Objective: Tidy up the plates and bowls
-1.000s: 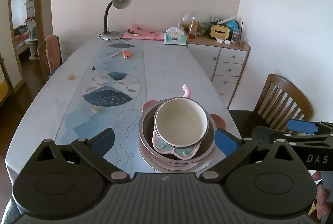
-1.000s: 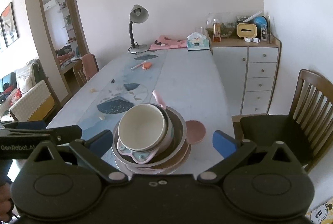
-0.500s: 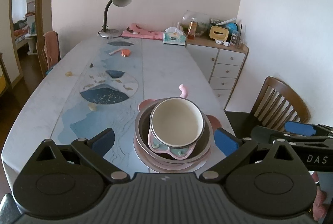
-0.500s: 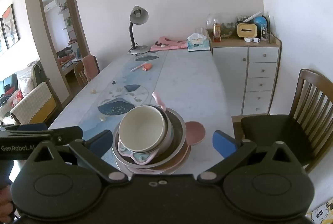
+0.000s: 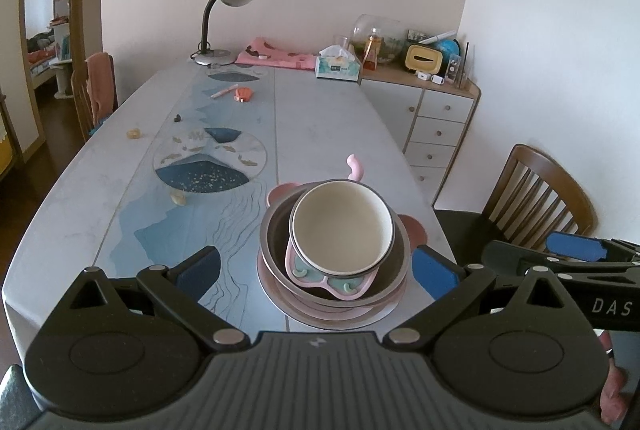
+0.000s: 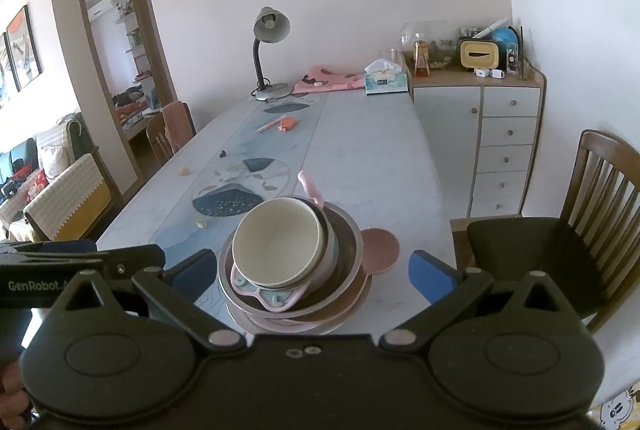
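Both views have pulled back and risen a little over the last second, so the stack sits slightly lower and farther off in each frame; the dishes themselves have not shifted. I read the task as nearly finished: a cream bowl (image 5: 341, 225) nests in a pink dish (image 5: 332, 280), that in a grey bowl (image 5: 394, 272), all on pink plates (image 5: 384, 308), gathered at lower centre of the left view, on the tabletop (image 5: 328, 126). My left claw (image 5: 316, 268) is released, empty, its pads flanking the stack without touching. My right claw (image 6: 314, 272) is likewise spread wide and grasps nothing. A pink handle (image 5: 355, 166) pokes up behind the stack, so the nesting looks a touch uneven. Farther up the tabletop lie small scraps, an orange object (image 5: 244, 93), a lamp (image 5: 224, 18) and a tissue box (image 5: 337, 66), well apart. Nothing blocks a withdrawal; the chair (image 6: 600, 190) at right is closest.
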`<state>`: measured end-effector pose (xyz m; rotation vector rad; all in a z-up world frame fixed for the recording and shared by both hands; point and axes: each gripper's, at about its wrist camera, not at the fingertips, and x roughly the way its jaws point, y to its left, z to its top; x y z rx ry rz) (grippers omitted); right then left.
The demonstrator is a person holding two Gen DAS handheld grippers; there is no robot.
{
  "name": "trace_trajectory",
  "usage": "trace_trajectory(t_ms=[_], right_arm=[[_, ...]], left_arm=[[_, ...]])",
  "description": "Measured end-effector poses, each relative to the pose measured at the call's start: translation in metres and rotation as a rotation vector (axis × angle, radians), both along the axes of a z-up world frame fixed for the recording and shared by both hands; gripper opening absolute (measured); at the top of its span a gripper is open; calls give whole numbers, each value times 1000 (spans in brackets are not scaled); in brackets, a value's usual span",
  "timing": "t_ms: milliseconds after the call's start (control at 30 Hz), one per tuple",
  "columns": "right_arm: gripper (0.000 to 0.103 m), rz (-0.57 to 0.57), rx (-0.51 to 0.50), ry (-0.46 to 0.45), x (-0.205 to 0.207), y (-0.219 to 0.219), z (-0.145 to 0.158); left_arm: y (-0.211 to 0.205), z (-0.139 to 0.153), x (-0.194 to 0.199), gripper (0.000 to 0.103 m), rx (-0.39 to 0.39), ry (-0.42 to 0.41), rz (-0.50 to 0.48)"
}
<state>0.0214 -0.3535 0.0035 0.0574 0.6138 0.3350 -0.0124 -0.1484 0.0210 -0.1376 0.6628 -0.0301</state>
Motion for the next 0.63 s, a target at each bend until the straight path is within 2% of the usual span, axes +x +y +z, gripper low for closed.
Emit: trace_trajectory(t_ms=[633], right_arm=[[103,-8,3,11,0,2,-3]], left_arm=[[1,-2,1,103,-4,7,-12]])
